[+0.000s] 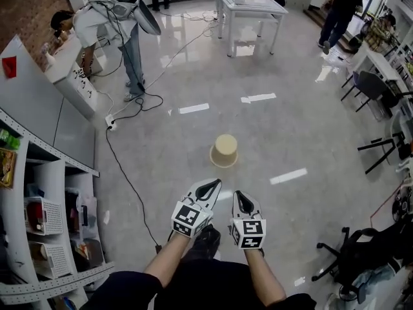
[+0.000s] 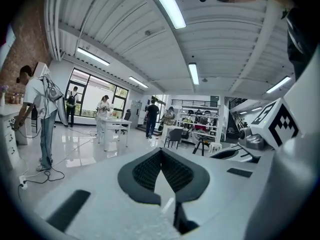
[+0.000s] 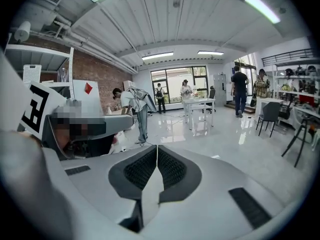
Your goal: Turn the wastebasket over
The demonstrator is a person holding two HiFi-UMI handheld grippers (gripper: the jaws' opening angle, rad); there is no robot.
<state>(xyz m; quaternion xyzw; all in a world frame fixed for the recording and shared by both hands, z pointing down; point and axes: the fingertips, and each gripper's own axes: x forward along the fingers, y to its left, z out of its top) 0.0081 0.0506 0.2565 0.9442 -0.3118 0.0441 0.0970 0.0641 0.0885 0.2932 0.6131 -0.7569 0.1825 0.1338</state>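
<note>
A beige wastebasket [image 1: 225,150] stands upside down on the grey floor, its wide rim on the ground and its flat base up. My left gripper [image 1: 213,185] and right gripper [image 1: 242,197] hover side by side nearer to me, well short of the basket, touching nothing. Both are shut with their dark pads pressed together and nothing between them. The left gripper [image 2: 161,150] in its own view points across the room, above floor level. The right gripper [image 3: 157,147] in its own view does the same. The basket shows in neither gripper view.
A shelf unit [image 1: 39,192] stands at the left, with a black cable [image 1: 126,173] snaking over the floor beside it. A person [image 1: 110,24] bends at a counter far left. A white table [image 1: 250,8] stands at the back. Black chairs [image 1: 381,147] line the right.
</note>
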